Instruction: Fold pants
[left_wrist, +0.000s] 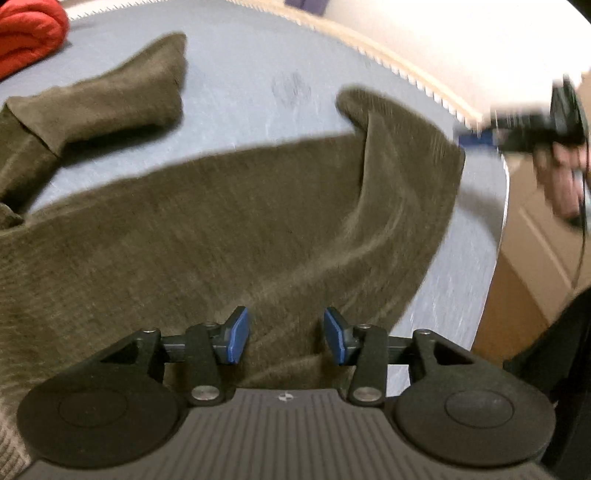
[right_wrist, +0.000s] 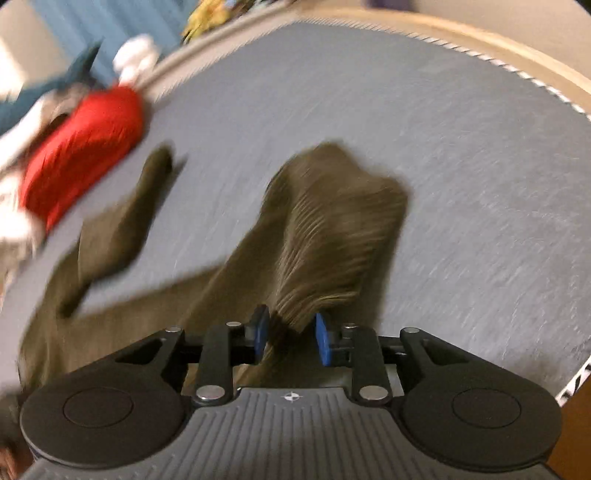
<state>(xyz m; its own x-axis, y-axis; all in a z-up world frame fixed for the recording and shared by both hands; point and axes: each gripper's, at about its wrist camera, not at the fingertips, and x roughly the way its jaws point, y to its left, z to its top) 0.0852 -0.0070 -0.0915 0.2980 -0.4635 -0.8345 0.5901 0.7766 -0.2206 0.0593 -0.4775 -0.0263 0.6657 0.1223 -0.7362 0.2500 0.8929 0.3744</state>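
On the grey bed (left_wrist: 236, 62): olive pants (left_wrist: 207, 229) are spread out, one leg angled off at left.
Left gripper (left_wrist: 286, 336) is held over the cloth, jaws apart, nothing clamped. Right gripper (right_wrist: 290, 338): a bunched pants fold is seen between its pads; whether it is pinched cannot be told through blur. A red garment (right_wrist: 81, 147) is noted far left.

Open grey mattress (right_wrist: 461, 184) right of pants (right_wrist: 332, 221).
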